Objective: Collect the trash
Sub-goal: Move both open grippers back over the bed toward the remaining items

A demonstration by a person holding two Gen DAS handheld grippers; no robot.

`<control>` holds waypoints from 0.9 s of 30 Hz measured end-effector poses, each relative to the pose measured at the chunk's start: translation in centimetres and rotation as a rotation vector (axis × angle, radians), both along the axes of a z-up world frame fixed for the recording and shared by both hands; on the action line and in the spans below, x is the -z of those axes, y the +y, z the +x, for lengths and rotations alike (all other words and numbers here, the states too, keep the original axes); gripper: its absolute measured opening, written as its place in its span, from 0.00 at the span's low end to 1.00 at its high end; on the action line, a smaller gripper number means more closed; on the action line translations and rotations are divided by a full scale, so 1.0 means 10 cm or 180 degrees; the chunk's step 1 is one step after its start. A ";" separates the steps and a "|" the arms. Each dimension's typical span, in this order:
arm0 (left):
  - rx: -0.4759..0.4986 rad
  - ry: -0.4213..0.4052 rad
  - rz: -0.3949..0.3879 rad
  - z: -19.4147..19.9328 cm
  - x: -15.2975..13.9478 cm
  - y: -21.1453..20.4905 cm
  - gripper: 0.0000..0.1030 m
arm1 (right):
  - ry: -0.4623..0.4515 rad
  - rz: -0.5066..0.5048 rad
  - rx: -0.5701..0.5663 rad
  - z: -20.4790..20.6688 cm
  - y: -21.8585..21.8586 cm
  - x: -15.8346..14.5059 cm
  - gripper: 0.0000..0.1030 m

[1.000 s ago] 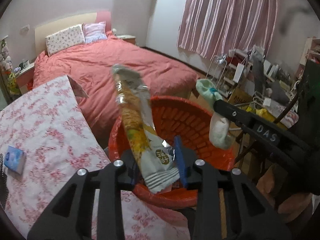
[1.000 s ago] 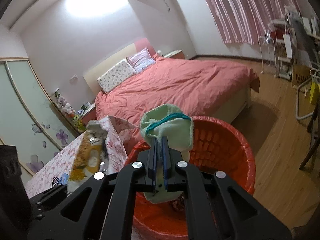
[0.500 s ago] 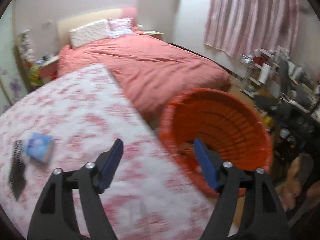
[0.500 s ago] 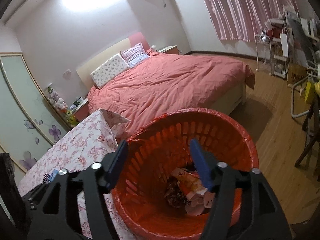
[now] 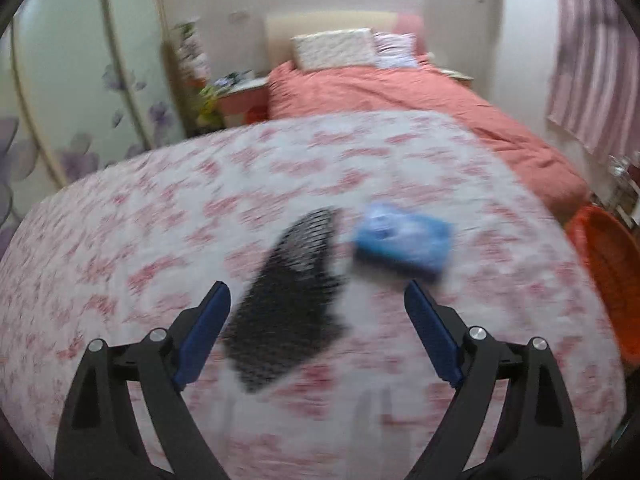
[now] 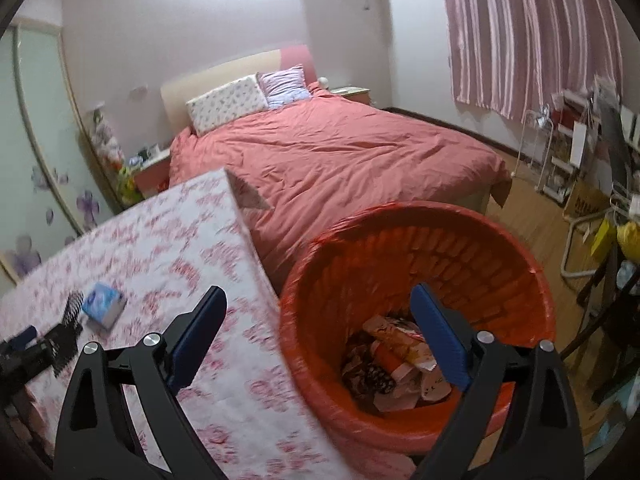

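Left wrist view, blurred: the left gripper (image 5: 316, 308) hangs spread wide and empty over a table covered in pink-flowered white cloth (image 5: 140, 220); a black mesh piece (image 5: 292, 300) lies on the cloth between its fingers, a small blue and white packet (image 5: 402, 246) just beside it on the right; the round orange plastic basket (image 5: 608, 264) shows at the right edge. Right wrist view: the right gripper (image 6: 318, 324) is likewise wide apart and holds nothing, poised above the basket's rim (image 6: 400, 216), which stands against the table's edge; crumpled wrappers and papers (image 6: 394, 364) lie at its bottom; behind stands a bed with a salmon-pink quilt (image 6: 328, 148).
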State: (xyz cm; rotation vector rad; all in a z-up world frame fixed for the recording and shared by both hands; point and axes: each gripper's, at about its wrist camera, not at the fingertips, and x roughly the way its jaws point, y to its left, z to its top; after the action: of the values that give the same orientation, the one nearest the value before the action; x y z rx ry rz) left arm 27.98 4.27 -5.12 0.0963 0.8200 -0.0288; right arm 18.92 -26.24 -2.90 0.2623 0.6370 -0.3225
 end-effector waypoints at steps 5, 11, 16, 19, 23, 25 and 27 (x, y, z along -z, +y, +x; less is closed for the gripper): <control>-0.0106 0.0197 -0.0069 0.16 0.18 0.18 0.84 | 0.0027 -0.0231 -0.0187 0.01 0.33 0.01 0.93; -0.0098 0.0312 -0.0062 0.35 0.30 0.16 0.60 | 0.0094 -0.0145 -0.0416 0.07 0.54 0.00 0.94; -0.0187 0.0302 0.0058 0.42 0.28 0.26 0.19 | 0.0118 -0.0019 -0.0669 0.17 0.77 0.00 0.94; -0.0295 0.0289 0.0144 0.37 0.28 0.52 0.15 | 0.0123 -0.0030 -0.0864 0.25 0.95 0.01 0.94; -0.0513 0.0276 0.0234 0.28 0.27 0.92 0.19 | 0.0134 -0.0079 -0.1077 0.42 1.22 0.06 0.94; -0.0588 0.0264 0.0179 0.24 0.27 1.10 0.25 | 0.0160 -0.0106 -0.1225 0.57 1.40 0.09 0.94; -0.0610 0.0251 0.0101 0.20 0.26 1.20 0.31 | 0.0224 -0.0146 -0.1357 0.73 1.54 0.14 0.94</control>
State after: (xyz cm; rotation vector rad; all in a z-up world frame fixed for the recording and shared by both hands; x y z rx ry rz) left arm 30.02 16.23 -7.75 0.0465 0.9058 0.1620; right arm 26.21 -10.81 -4.29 0.0669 0.7358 0.0636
